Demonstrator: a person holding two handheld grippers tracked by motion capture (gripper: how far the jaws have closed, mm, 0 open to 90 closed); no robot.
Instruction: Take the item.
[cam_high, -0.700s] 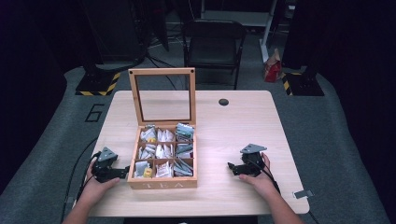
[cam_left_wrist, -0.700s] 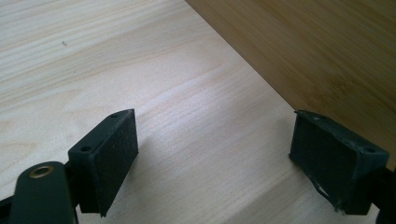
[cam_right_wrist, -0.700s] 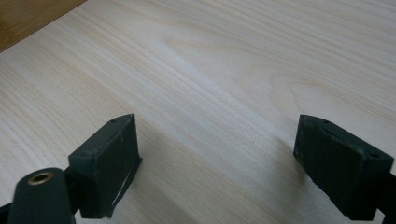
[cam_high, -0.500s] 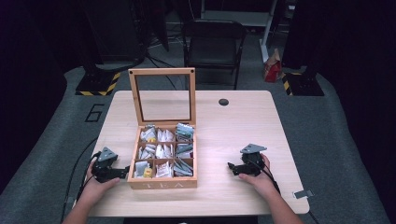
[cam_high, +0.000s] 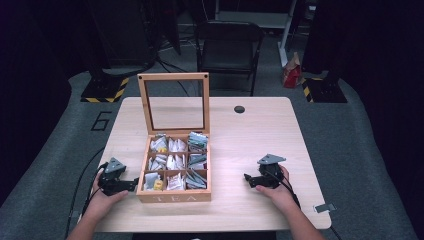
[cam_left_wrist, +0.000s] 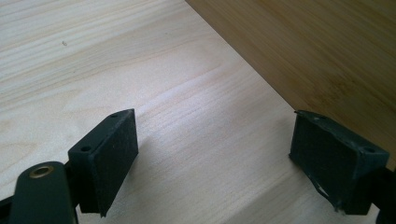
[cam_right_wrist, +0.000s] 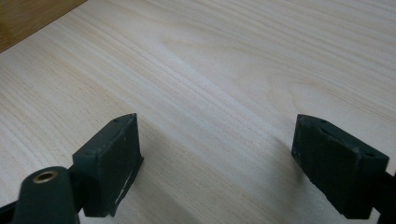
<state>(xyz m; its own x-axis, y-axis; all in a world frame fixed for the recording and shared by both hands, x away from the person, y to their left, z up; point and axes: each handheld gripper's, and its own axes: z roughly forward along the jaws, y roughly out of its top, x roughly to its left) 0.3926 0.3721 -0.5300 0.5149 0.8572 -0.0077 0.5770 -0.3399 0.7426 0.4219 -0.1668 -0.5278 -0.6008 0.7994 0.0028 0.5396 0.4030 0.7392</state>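
A square wooden box (cam_high: 173, 192) sits on the pale, straight-grained wood worktop (cam_high: 250, 135), nearer the person's edge and a little left of centre. Its front wall bears the letters TEA. The lid (cam_high: 173, 102) stands upright at the back, a thin wooden frame around a clear pane. Inside, thin slats cut the box into a three-by-three grid of compartments, each stuffed with flat paper sachets (cam_high: 176, 161), mostly white and grey, with a yellow one (cam_high: 158, 184) in the front left cell.

The left tool (cam_high: 133, 184) rests on the worktop just beside the box's left wall, held in the person's left hand (cam_high: 102, 200), a grey three-cornered plate on top. In the left tool's own view its two black, blocky jaws stand wide apart with nothing between them, bare worktop (cam_left_wrist: 187, 116) under them and the smooth, darker, fine-grained side of the box (cam_left_wrist: 317, 56) close past the right jaw.

The right tool (cam_high: 247, 177) lies well to the right of the box, in the right hand (cam_high: 280, 192), pointing towards it. Its jaws too stand wide apart and empty over the light wood (cam_right_wrist: 233, 70); their pads look matte and slightly scuffed at the edges.

A small round dark hole (cam_high: 239, 109) sits near the worktop's far edge.
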